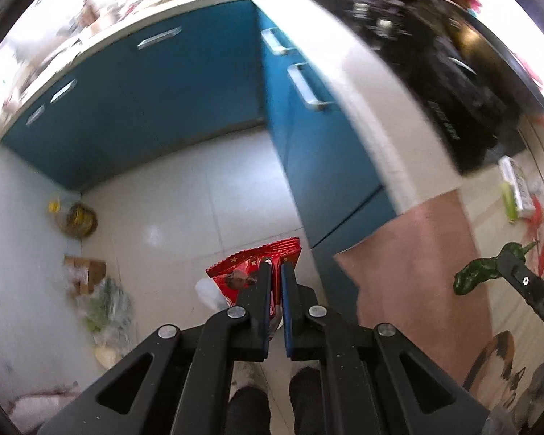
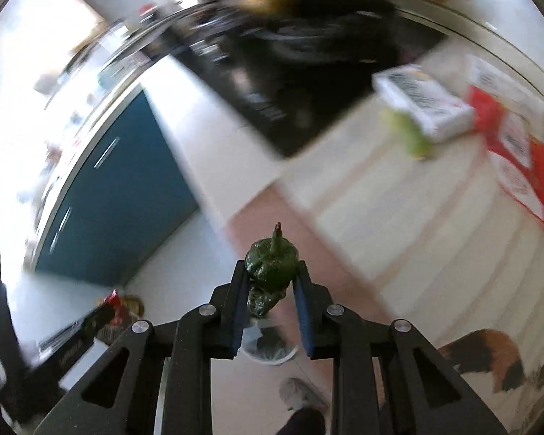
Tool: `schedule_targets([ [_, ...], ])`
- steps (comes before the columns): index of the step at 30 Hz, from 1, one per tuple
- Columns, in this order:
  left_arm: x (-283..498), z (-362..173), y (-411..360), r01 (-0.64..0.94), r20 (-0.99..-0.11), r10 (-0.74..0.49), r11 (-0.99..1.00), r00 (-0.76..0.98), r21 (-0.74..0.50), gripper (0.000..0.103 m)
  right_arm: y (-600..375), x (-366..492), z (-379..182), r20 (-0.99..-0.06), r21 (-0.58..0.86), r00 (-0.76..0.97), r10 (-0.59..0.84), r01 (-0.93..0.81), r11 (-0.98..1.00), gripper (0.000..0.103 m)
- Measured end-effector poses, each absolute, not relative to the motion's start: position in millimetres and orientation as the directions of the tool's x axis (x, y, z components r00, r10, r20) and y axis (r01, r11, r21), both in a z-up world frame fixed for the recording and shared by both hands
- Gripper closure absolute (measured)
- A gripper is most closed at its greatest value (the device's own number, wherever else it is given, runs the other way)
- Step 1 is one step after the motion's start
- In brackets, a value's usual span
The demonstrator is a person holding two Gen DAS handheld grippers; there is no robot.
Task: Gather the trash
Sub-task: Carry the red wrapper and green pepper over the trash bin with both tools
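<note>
My left gripper (image 1: 276, 266) is shut on a red snack wrapper (image 1: 250, 272) and holds it above the white tiled floor, beside the blue cabinets. My right gripper (image 2: 271, 268) is shut on a dark green wrinkled pepper (image 2: 270, 266) with its stem pointing forward, held over the counter's edge. The pepper (image 1: 478, 272) also shows at the right of the left wrist view, at the tip of the right gripper (image 1: 504, 259). The wrapper (image 2: 114, 308) and left gripper show at the lower left of the right wrist view. A white bin (image 2: 270, 348) sits on the floor below the pepper.
Blue cabinets (image 1: 156, 98) line the floor. The counter holds a black stove (image 2: 308, 72), a white box (image 2: 424, 105), a green item (image 2: 409, 134) and red-and-white packaging (image 2: 518, 156). A calico cat (image 2: 486, 359) lies at the lower right. Bags and a cardboard box (image 1: 87, 272) sit by the wall.
</note>
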State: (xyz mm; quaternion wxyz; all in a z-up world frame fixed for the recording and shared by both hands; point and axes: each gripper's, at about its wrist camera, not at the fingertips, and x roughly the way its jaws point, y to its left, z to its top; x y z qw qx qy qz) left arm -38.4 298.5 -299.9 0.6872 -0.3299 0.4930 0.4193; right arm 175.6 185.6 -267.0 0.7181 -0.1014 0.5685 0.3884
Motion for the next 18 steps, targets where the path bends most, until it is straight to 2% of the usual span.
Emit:
schedule_targets([
  [4, -94, -337, 306, -0.935, -0.973, 0.19, 0.349, 0.132, -0.058, 0.1, 204, 123, -299, -0.89, 0.355, -0.062, 0.451, -0.715, 0.603, 0.078],
  [9, -147, -421, 314, -0.963, -0.99, 0.092, 0.257, 0.104, -0.077, 0.1, 225, 61, -358, -0.902, 0.354, -0.137, 0.409, -0.777, 0.52, 0.078],
  [18, -188, -652, 339, -0.983, -0.994, -0.079, 0.162, 0.074, -0.086, 0.097, 251, 14, -597, -0.936, 0.349, -0.264, 0.232, -0.784, 0.514, 0.078],
])
